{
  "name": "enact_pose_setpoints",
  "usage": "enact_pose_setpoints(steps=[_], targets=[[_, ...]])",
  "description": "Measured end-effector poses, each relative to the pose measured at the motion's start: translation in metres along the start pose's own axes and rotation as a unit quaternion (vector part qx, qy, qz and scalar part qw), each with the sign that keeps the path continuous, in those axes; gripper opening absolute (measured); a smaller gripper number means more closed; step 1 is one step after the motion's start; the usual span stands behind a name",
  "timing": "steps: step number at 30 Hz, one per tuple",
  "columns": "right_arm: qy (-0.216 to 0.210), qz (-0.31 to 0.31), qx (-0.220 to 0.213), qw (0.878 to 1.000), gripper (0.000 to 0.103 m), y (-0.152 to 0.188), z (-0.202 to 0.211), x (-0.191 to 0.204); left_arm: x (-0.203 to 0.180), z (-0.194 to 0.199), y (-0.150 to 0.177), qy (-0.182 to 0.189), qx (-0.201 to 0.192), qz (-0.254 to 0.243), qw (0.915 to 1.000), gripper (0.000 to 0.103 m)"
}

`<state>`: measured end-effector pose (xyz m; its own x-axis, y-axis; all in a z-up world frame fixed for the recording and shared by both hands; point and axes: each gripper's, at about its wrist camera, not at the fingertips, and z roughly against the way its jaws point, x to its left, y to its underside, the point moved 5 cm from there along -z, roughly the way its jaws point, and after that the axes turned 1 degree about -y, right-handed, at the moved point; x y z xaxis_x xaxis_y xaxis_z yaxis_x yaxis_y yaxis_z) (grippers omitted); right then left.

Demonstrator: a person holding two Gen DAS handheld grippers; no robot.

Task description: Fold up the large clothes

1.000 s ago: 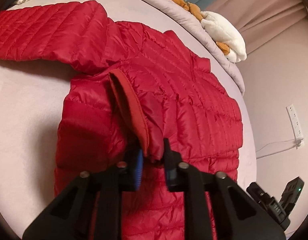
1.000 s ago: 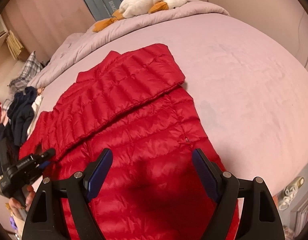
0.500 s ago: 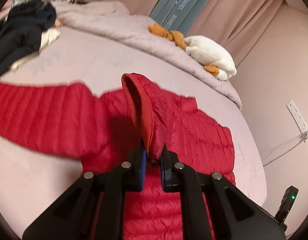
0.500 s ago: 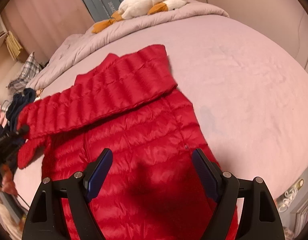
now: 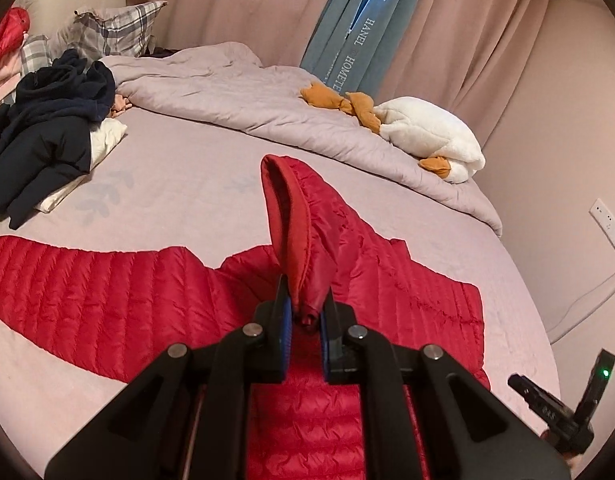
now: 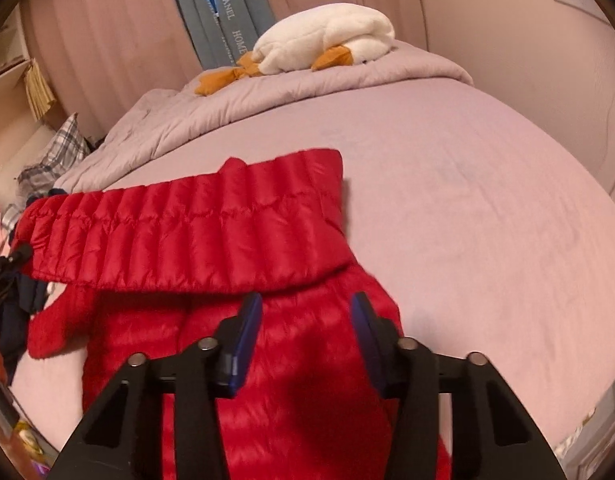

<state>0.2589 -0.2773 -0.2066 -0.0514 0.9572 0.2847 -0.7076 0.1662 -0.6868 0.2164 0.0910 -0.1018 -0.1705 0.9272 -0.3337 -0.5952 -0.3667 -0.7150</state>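
Left gripper (image 5: 306, 318) is pinching a sleeve cuff (image 5: 307, 308) of the red quilted puffer jacket (image 5: 107, 280), fingers narrow and clamped on the fabric, cuff lifted above the jacket body. Right gripper (image 6: 307, 340) is hovering just above the jacket's lower body, fingers wide apart, holding nothing. Jacket is lying spread on the pale pink bed sheet (image 6: 467, 220); the lifted sleeve is hanging across the jacket's chest in the right wrist view, the other sleeve is stretching flat out to the jacket's left in the left wrist view.

Risks, as a judgement: slick nylon is likely sliding out of the narrow pinch if the sleeve is being pulled taut; only the cuff is being held, so the sleeve may be twisting or landing crooked when laid down; the puffy fill is likely springing the fold open unless the right gripper is pressing the body.

Room: lots of bare sheet to the jacket's right and beyond its collar. Bed's near edge is close behind the jacket's hem, so little slack there. Left of the jacket a dark navy clothes pile (image 5: 47, 120) is sitting well apart. Beyond the jacket a bunched grey-lilac duvet (image 5: 247, 96) and a white plush goose with orange feet (image 5: 427, 136) are lying, well apart, not blocking the fold.
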Motion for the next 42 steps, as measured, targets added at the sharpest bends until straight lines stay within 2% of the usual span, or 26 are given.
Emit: enact_pose_setpoints(steps=[4, 6, 8, 11, 22, 29, 42], targets=[[0.005, -0.007, 0.008, 1.000, 0.043, -0.016, -0.020, -0.002, 0.006, -0.008, 0.002, -0.016, 0.005, -0.003, 0.9999, 0.011], [0.010, -0.007, 0.010, 1.000, 0.043, -0.019, -0.029, -0.001, 0.011, -0.019, 0.010, -0.037, 0.011, -0.012, 0.9992, 0.011], [0.015, -0.004, 0.017, 1.000, 0.043, -0.019, -0.038, 0.001, 0.021, -0.033, 0.017, -0.063, 0.027, -0.011, 0.9976, 0.011], [0.017, -0.004, 0.029, 0.999, 0.043, -0.017, -0.048, 0.003, 0.035, -0.051, 0.027, -0.083, 0.049, -0.003, 0.9954, 0.011], [0.040, -0.001, 0.066, 0.997, 0.043, -0.014, -0.076, -0.005, 0.056, -0.088, 0.050, -0.114, 0.095, 0.006, 0.9889, 0.011], [0.052, -0.008, 0.082, 0.995, 0.043, -0.008, -0.090, -0.007, 0.061, -0.108, 0.065, -0.137, 0.119, -0.007, 0.9834, 0.012], [0.072, -0.001, 0.093, 0.993, 0.043, -0.006, -0.102, -0.006, 0.067, -0.125, 0.083, -0.158, 0.128, -0.022, 0.9789, 0.018]])
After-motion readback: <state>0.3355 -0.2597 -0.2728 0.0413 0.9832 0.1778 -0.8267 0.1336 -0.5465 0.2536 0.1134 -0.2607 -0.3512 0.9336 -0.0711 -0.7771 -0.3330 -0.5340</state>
